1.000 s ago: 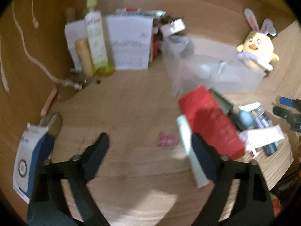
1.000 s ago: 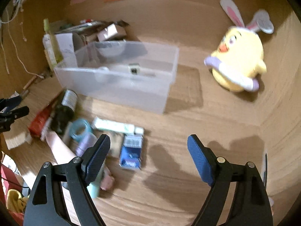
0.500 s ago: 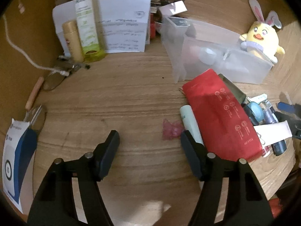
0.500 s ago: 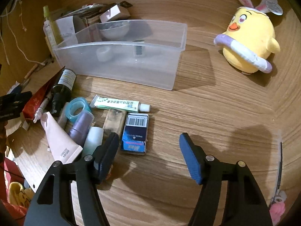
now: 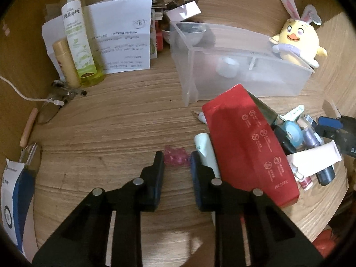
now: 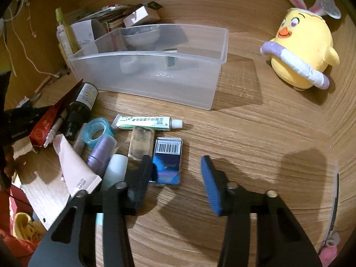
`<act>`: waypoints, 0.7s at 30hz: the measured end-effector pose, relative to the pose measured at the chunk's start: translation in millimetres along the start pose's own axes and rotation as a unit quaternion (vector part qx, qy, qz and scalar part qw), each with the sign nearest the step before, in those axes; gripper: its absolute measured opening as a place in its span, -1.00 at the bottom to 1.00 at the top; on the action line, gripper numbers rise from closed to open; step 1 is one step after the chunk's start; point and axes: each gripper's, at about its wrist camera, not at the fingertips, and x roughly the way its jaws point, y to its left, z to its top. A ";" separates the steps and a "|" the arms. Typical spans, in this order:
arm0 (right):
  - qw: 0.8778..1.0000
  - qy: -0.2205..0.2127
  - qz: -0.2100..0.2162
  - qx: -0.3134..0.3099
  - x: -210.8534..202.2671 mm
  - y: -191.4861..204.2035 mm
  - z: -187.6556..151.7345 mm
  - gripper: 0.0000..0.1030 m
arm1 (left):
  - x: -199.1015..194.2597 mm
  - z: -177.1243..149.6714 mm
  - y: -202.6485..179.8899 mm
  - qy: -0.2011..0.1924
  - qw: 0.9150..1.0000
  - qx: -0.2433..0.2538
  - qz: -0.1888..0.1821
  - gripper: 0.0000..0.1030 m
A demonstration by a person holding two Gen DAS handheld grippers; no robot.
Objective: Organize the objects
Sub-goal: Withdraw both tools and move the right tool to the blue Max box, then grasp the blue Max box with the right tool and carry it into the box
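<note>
A small crumpled pink item [image 5: 176, 159] lies on the wooden table [image 5: 115, 133]. My left gripper [image 5: 176, 155] is closing on it, and its tips touch both sides of it. A blue box with a barcode [image 6: 168, 160] lies flat between the jaws of my right gripper [image 6: 175, 162]. That gripper is closing too, with its left finger at the box's edge and a gap on the right. Behind the box stands a clear plastic bin [image 6: 155, 89] that holds a small white roll. The bin [image 5: 244, 77] also shows in the left wrist view.
A red pouch [image 5: 244, 142] and a pale tube [image 5: 207, 153] lie just right of the left gripper. Tubes, a blue tape roll [image 6: 96, 131] and bottles crowd the area left of the blue box. A yellow chick plush [image 6: 304, 44] sits at the far right. A spray bottle [image 5: 76, 40] and papers stand at the back left.
Both grippers have narrowed from wide open. The left one has moved forward and down until its tips flank the pink item. The right one has dipped towards the blue box.
</note>
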 end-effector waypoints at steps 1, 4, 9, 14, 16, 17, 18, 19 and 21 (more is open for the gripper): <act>1.000 0.001 -0.002 0.004 -0.4 -2.4 -0.2 -0.41 | 0.0 -0.1 0.1 -0.001 1.000 -0.002 0.001 -0.55; 1.000 0.001 -0.007 0.016 -2.7 -9.4 -1.7 -0.41 | -2.1 -1.1 6.8 -0.004 1.000 -0.018 0.003 -0.55; 1.000 -0.005 -0.005 0.004 -7.6 -7.4 -2.2 -0.41 | -20.3 3.1 25.6 -0.027 0.998 -0.055 0.005 -0.55; 1.000 0.008 -0.012 -0.017 2.8 0.4 3.8 -0.36 | -43.7 13.3 31.3 -0.060 0.996 -0.064 0.007 -0.55; 1.000 0.012 -0.014 -0.019 7.4 1.4 5.9 -0.36 | -54.1 19.1 30.4 -0.076 0.995 -0.062 0.005 -0.55; 1.000 0.012 -0.013 -0.019 8.9 1.5 6.3 -0.36 | -59.6 22.3 29.2 -0.084 0.995 -0.060 0.003 -0.55; 1.000 0.010 -0.014 -0.020 9.6 1.3 6.8 -0.36 | -62.5 24.7 27.8 -0.089 0.994 -0.057 0.002 -0.55; 1.000 0.010 -0.016 -0.021 10.3 1.1 7.4 -0.36 | -65.6 26.7 25.7 -0.094 0.994 -0.055 0.002 -0.55; 1.000 0.009 -0.015 -0.018 10.5 -0.3 7.9 -0.47 | -72.9 35.2 21.1 -0.106 0.993 -0.049 -0.001 -0.55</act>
